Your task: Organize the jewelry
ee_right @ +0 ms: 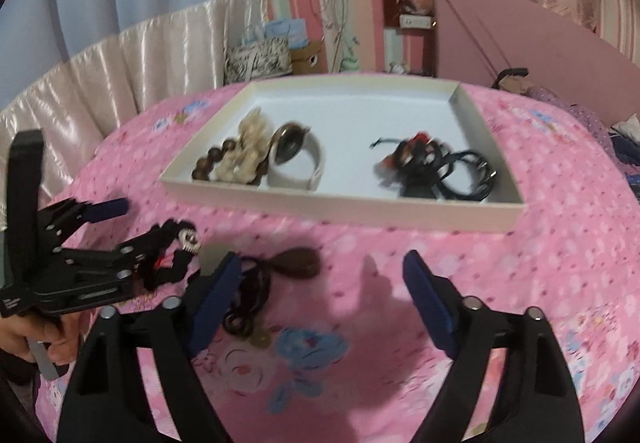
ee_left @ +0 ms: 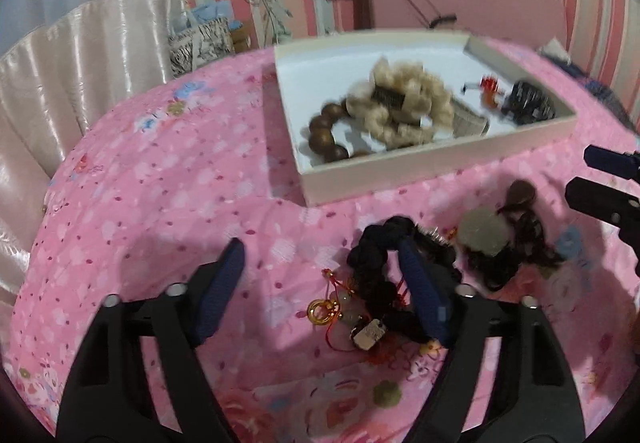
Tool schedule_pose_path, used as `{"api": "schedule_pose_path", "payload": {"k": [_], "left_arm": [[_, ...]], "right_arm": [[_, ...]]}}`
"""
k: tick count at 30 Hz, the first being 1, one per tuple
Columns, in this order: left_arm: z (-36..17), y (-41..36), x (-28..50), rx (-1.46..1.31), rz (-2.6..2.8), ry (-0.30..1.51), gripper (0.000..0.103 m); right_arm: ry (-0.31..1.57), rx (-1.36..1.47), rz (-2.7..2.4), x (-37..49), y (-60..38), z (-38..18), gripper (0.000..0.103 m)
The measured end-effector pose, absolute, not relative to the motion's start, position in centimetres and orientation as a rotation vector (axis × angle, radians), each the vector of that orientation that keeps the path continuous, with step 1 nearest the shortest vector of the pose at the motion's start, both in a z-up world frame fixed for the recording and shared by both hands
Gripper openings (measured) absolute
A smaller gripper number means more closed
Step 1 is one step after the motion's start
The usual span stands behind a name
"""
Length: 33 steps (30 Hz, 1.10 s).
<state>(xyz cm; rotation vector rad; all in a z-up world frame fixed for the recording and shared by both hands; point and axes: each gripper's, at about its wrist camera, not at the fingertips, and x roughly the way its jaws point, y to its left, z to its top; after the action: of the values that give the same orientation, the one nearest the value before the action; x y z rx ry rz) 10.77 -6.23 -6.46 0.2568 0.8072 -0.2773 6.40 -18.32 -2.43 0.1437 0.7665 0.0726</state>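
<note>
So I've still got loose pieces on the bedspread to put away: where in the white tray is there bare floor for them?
The shallow white cardboard tray is bare along its far half and in the middle gap between the white-strapped wristwatch and the tangle of black cords. Its near left corner is crowded: brown wooden bead bracelet, cream fluffy scrunchie.

No writing can be read anywhere. The base of the left tongs carries a small pale label, too blurred to make out. A dark tag on the cream scrunchie in the box shows faint marks, also illegible.
</note>
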Motion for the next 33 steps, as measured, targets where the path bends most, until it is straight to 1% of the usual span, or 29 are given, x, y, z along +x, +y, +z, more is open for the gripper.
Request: {"api": "schedule_pose_path", "payload": {"k": [1, 2, 4, 5, 6, 7, 8, 13, 18, 24, 26, 28, 32, 33], "left_arm": [[-6.9, -6.5, 11.0, 0.266, -0.287, 0.824, 0.065], [-7.1, -6.6, 11.2, 0.271, -0.3, 0.835, 0.062], [-7.1, -7.1, 11.2, 0.283, -0.327, 0.827, 0.051], [-7.2, -7.3, 11.1, 0.289, -0.335, 0.826, 0.047], [-7.1, -7.6, 11.1, 0.291, -0.354, 0.82, 0.035], [-7.0, -7.6, 11.0, 0.283, -0.361, 0.811, 0.014], [-6.9, -7.7, 10.9, 0.276, -0.359, 0.804, 0.011], [-4.9, -4.1, 11.3, 0.096, -0.362, 0.742, 0.01], [-3.8, -1.4, 12.0, 0.032, -0.348, 0.729, 0.01], [-4.0, 1.7, 12.4, -0.001, -0.294, 0.748, 0.01], [-3.8, 2.7, 12.6, -0.015, -0.283, 0.752, 0.012], [-3.5, 4.5, 12.4, -0.041, -0.25, 0.744, 0.02], [-3.9, 6.0, 12.6, -0.04, -0.214, 0.757, 0.02], [-4.3, 6.3, 12.7, -0.034, -0.216, 0.773, 0.019]], "right_arm": [[0.776, 0.14, 0.076, 6.4, -18.0, -2.7, 0.077], [0.783, 0.139, 0.081, 6.3, -17.9, -3.0, 0.073], [0.8, 0.137, 0.092, 6.4, -17.4, -3.5, 0.068], [0.807, 0.138, 0.097, 6.4, -17.3, -3.7, 0.066], [0.814, 0.138, 0.101, 6.5, -17.1, -3.9, 0.063], [0.818, 0.142, 0.107, 6.5, -16.9, -4.0, 0.061], [0.82, 0.147, 0.114, 6.5, -16.9, -4.1, 0.06], [0.825, 0.141, 0.1, 6.1, -17.2, -4.4, 0.06], [0.832, 0.145, 0.102, 6.2, -17.5, -4.5, 0.06], [0.837, 0.143, 0.118, 6.6, -16.9, -4.6, 0.06], [0.84, 0.146, 0.124, 6.8, -16.8, -4.7, 0.06], [0.843, 0.141, 0.129, 6.9, -16.6, -4.7, 0.06], [0.86, 0.127, 0.147, 7.3, -15.7, -4.8, 0.06], [0.865, 0.12, 0.15, 7.4, -15.4, -4.8, 0.06]]}}
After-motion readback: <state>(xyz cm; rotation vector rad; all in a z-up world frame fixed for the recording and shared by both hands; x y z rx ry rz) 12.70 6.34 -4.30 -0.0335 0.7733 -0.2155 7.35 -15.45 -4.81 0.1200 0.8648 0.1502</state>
